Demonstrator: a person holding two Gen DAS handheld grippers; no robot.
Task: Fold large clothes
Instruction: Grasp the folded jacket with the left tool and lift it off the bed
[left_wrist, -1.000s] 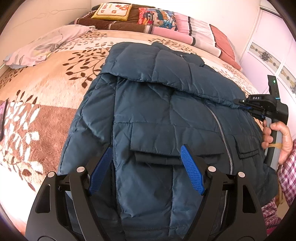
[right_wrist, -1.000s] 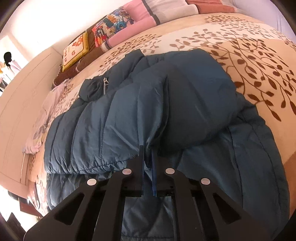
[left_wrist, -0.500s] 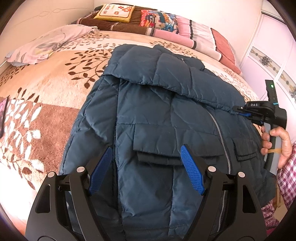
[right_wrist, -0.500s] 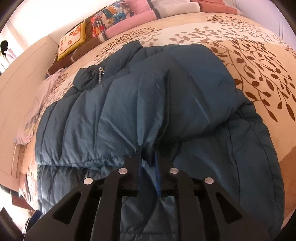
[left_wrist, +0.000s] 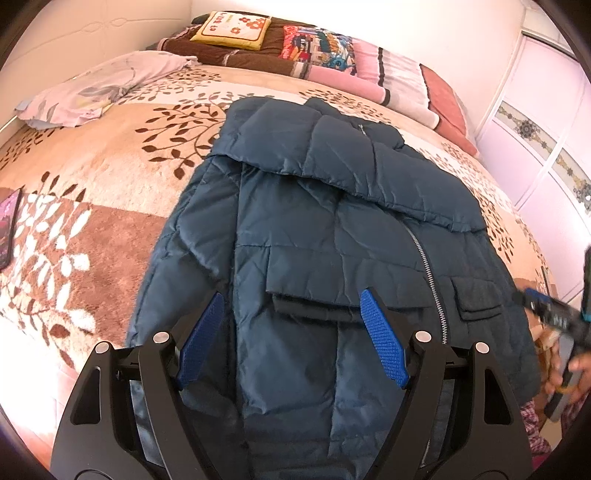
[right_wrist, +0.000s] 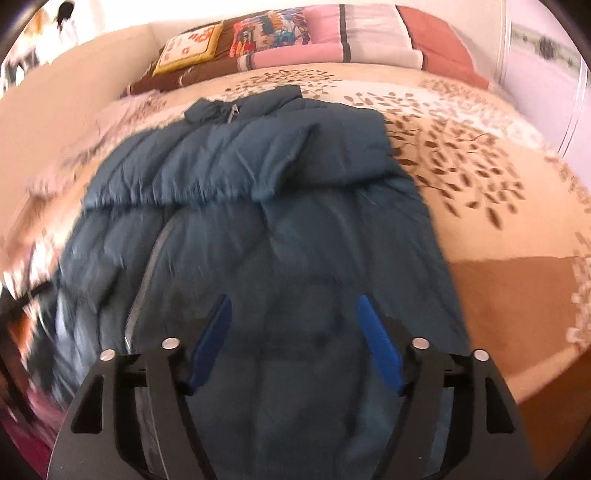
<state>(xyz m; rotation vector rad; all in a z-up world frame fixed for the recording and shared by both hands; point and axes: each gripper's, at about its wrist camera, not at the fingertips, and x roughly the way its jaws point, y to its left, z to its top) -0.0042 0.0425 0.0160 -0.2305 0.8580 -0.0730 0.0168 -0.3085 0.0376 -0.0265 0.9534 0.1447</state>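
The jacket (left_wrist: 332, 258) lies front-up in the middle of the bed (left_wrist: 92, 184), collar toward the pillows (left_wrist: 317, 44), zipper closed. I judge the sleeve stage done: both sleeves look folded across the chest in 1 band (left_wrist: 332, 162). What is left is bringing the hem up over the body, maybe 1 or 2 folds. My right gripper (right_wrist: 291, 339) has just been opening; its jaws now stand wide with nothing between them, over the lower right panel. My left gripper (left_wrist: 291, 339) is also wide open and empty, hovering above the pocket flap (left_wrist: 314, 310). The hem reaches the near bed edge, below my view. Bare blanket lies on both sides; a phone (left_wrist: 7, 229) sits far left.
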